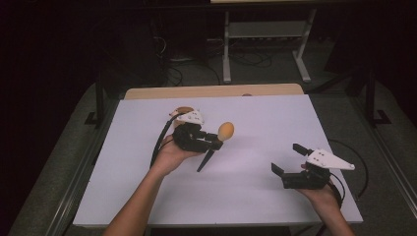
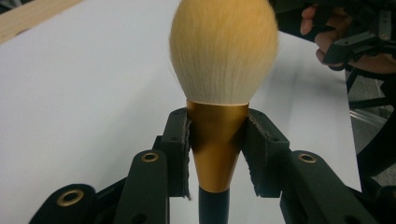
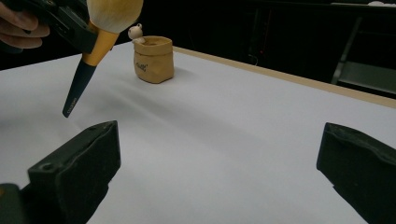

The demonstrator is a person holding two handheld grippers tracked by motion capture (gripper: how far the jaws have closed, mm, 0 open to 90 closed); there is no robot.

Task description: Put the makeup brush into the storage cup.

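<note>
left hand (image 1: 169,156) comes in from the near edge, forearm angled up toward mid table (image 1: 275,118), palm cupped under the left gripper (image 1: 217,138). gripper body lies roughly level, pointing right, w/ its grey plate on top and cable looping off its left side. jaws are clenched on a brush (image 1: 220,137): in the left gripper view the pads (image 2: 181,140) press both sides of the gold ferrule, just below the bristles.

right hand (image 1: 322,192) sits near the table's near-right corner, wrist coming up from the near edge, holding the right gripper (image 1: 290,158) low over the surface, pointing far-left. its jaws stand wide apart w/ nothing between them; right gripper view shows just bare white table in the gap.

brush: held off the table, left of centre, tilted. head is a round puff of pale yellow-orange bristles (image 2: 223,51), full and soft looking, pointing up-right in the high view. ferrule is shiny gold, tapering down to a dark handle (image 3: 78,86) that slants down toward the near side, tip clear of the surface. small print near the handle tip, too small to read.

behind the left gripper, toward the far-left, stands a small tan pouch (image 3: 154,58), upright and open at top, w/ a little pale figure at its rim. brush and pouch are apart, not touching. the two grippers are well apart.
</note>
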